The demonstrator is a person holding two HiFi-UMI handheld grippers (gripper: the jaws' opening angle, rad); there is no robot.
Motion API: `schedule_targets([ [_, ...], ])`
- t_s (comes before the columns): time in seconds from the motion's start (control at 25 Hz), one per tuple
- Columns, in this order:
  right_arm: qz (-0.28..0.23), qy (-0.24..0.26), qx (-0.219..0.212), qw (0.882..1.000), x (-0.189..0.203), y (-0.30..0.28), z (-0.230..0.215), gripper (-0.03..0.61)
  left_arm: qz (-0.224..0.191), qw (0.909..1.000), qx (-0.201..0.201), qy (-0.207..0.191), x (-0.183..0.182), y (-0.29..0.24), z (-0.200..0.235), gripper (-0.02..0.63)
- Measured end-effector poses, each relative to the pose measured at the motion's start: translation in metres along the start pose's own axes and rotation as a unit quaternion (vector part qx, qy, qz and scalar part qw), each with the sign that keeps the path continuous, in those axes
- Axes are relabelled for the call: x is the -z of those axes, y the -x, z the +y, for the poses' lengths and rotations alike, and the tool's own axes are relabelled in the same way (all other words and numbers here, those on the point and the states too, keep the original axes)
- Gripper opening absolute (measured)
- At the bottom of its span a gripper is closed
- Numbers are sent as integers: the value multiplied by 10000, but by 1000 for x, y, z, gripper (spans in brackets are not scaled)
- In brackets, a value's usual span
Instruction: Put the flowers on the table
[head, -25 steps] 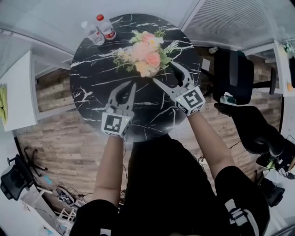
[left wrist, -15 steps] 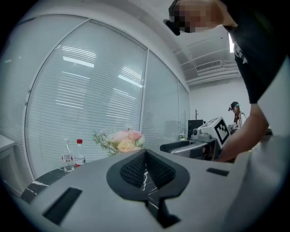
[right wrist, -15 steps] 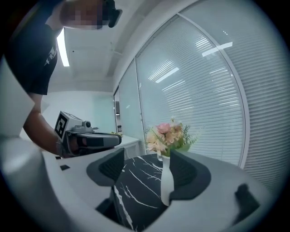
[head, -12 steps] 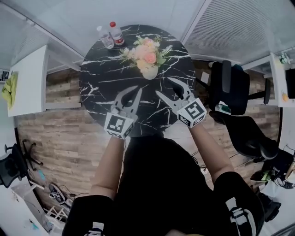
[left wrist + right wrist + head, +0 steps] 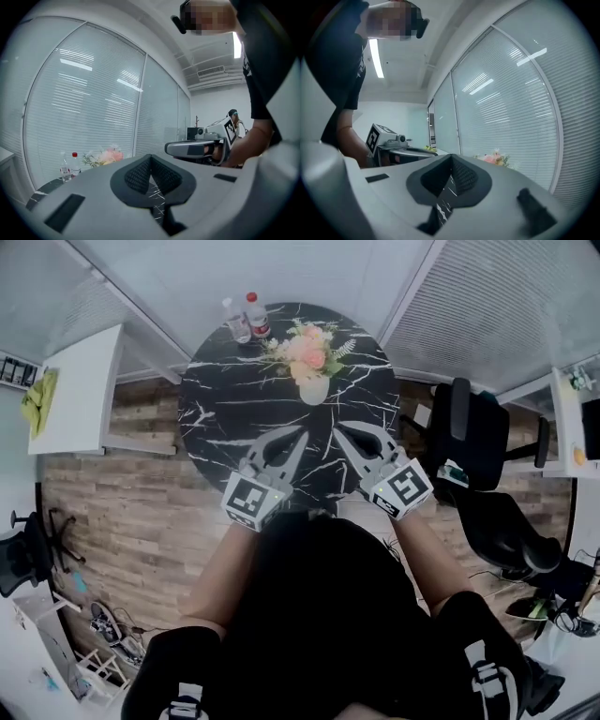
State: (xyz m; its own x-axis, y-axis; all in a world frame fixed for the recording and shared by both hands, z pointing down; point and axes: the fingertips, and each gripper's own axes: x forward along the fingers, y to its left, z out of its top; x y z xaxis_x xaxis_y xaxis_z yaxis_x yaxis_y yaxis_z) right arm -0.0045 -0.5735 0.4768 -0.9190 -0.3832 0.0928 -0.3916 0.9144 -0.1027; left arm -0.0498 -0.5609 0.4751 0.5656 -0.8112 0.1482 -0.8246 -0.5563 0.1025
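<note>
Flowers [image 5: 308, 351]: pink-peach blooms, green sprigs, upright in a white vase [image 5: 314, 390], near the black marble table's [image 5: 225, 418] far edge.
Left gripper [image 5: 298, 435]: jaws pressed together, empty.
Right gripper [image 5: 339, 433]: jaws just snapped together, nothing between.

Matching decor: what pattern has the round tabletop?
The round tabletop is black with white marble veining; clearest in the head view.

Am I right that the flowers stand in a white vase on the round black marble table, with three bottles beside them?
Not quite: the head view shows two bottles beside the flowers, not three. The rest holds: the flowers stand in a white vase on the round black marble table.
</note>
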Motion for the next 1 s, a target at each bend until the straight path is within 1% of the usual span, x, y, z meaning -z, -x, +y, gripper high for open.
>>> schedule_targets([
  [0.32, -149, 176, -158, 9996, -25, 10, 15, 20, -157, 9998, 17, 133, -22, 8, -14, 12],
  [0.6, -206, 207, -239, 9993, -36, 12, 22, 20, -180, 9998, -21, -37, -34, 15, -20, 12],
  [1.0, -218, 275, -295, 9989, -44, 11, 26, 20, -249, 9996, -93, -75, -43, 18, -19, 12],
])
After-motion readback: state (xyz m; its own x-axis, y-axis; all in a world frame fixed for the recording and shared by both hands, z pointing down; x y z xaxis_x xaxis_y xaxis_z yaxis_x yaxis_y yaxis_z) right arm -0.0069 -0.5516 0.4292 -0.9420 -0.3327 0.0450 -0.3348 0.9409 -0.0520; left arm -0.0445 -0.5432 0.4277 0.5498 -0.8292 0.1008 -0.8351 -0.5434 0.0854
